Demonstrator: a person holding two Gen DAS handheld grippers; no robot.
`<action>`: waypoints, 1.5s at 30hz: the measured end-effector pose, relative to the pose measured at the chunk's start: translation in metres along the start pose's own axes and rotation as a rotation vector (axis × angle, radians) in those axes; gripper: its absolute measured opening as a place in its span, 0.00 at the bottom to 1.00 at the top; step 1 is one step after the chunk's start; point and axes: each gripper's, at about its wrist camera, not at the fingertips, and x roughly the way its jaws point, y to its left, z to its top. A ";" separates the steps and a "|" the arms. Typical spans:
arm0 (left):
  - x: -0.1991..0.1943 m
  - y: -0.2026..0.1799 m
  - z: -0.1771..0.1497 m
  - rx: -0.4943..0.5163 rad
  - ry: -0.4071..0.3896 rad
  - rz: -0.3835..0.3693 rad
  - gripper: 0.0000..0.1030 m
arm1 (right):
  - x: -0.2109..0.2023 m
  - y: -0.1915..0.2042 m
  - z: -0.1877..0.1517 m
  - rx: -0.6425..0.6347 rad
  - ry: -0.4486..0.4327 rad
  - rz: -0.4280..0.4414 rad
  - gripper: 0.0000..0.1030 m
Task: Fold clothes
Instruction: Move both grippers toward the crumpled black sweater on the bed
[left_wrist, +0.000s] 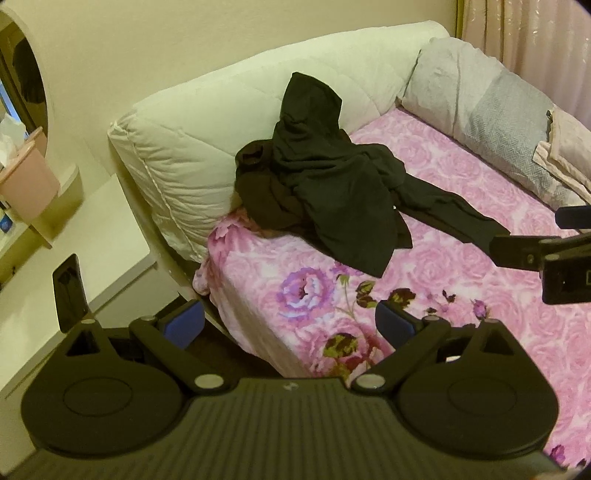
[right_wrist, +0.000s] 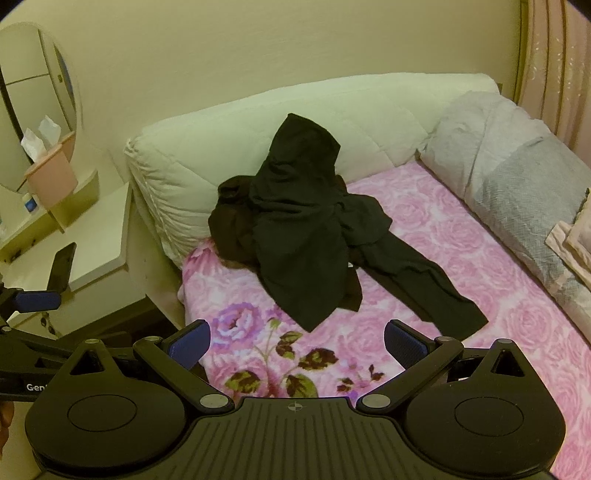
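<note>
Clothes: crumpled heap of black soft-fabric garments (right_wrist: 303, 236) on the bed, ahead of both hand-held grippers, its upper part leaning on the headboard; one long flat piece trails out to the right.
Bed: pink rose-patterned blanket (right_wrist: 424, 229) under the heap; cream quilted padded headboard (right_wrist: 207, 147) behind it.
Left hand-held gripper (left_wrist: 288, 325): released, blue pads wide apart, nothing between them; short of the heap, over the bed's near corner.
Right hand-held gripper (right_wrist: 297, 345): released, jaws spread wide, empty; the heap's nearest tip lies just ahead.
Far right: grey folded textured blanket (right_wrist: 517, 184) along the bed's edge.
Left: cream bedside cabinet (right_wrist: 103, 236) with a propped black phone (right_wrist: 62, 266) and a pink tissue box (right_wrist: 51, 177).
</note>
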 end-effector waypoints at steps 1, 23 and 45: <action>0.000 0.001 0.000 -0.004 0.001 -0.001 0.95 | 0.001 0.001 0.001 -0.006 0.006 -0.003 1.00; 0.008 -0.001 0.001 0.003 0.012 -0.002 0.95 | 0.017 0.006 0.006 -0.059 0.080 0.008 1.00; 0.010 -0.009 0.001 -0.011 -0.013 -0.039 0.95 | 0.022 -0.024 0.002 -0.038 0.073 0.053 1.00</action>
